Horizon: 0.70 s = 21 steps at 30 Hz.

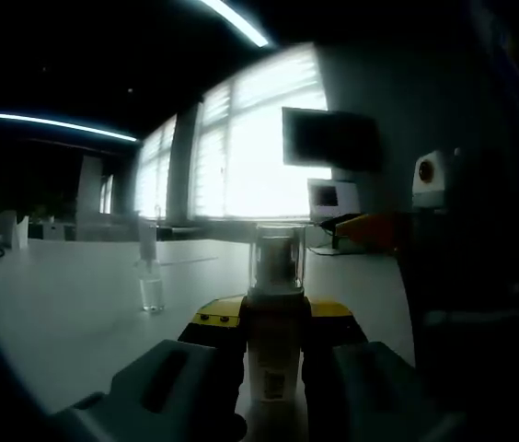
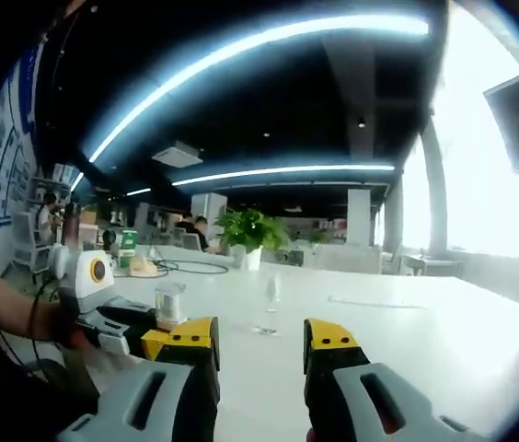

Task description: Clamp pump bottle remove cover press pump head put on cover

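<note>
The left gripper [image 1: 273, 354] is clamped on the pump bottle [image 1: 273, 354], its yellow-tipped jaws pressing the white body from both sides above the white table [image 1: 66, 304]. The clear cover [image 1: 276, 258] sits on top, over the pump head. The bottle looks light, stiff and smooth, so likely slippery; the cover is best taken by its sides. A small label on the body is too blurred to read. The right gripper [image 2: 259, 354] stands apart and empty. A small clear bottle [image 1: 151, 276] stands further off.
</note>
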Each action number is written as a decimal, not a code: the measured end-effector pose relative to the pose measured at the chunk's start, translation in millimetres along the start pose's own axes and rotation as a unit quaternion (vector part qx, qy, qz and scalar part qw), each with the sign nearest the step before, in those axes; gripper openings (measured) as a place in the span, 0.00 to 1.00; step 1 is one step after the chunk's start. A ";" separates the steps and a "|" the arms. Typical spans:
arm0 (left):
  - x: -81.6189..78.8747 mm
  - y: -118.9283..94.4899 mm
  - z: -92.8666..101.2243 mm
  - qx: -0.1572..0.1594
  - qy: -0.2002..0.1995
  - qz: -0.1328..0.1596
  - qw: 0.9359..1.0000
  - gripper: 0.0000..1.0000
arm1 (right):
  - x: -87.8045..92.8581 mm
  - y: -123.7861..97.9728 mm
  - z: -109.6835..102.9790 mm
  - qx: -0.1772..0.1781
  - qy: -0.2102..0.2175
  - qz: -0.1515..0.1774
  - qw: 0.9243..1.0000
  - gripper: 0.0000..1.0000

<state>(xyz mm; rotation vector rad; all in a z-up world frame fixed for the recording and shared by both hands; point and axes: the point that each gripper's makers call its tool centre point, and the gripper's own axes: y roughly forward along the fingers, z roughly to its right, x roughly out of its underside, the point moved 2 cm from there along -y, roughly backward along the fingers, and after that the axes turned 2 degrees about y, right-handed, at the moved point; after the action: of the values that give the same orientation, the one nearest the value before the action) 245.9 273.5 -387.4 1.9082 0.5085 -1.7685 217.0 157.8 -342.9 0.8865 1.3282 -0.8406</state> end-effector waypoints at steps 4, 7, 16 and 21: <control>-0.4 0.0 0.8 0.001 0.000 0.000 1.000 0.14 | 15.2 -3.4 7.1 -0.017 -0.020 0.014 1.000 0.31; 0.0 0.0 -0.3 0.000 -0.001 0.000 1.000 0.14 | 19.5 -3.5 11.9 -0.007 -0.002 0.015 1.000 0.31; -0.3 -0.1 0.4 0.000 -0.001 0.000 1.000 0.14 | 25.5 -5.7 13.6 0.001 0.003 0.010 1.000 0.30; 0.5 0.1 -1.4 -0.002 0.001 -0.001 1.000 0.14 | 34.3 -4.5 13.5 -0.001 0.003 0.007 1.000 0.29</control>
<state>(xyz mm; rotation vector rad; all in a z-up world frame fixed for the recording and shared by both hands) 247.2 274.2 -387.9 1.9063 0.5142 -1.7660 221.0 143.4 -376.9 0.8962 1.3273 -0.8257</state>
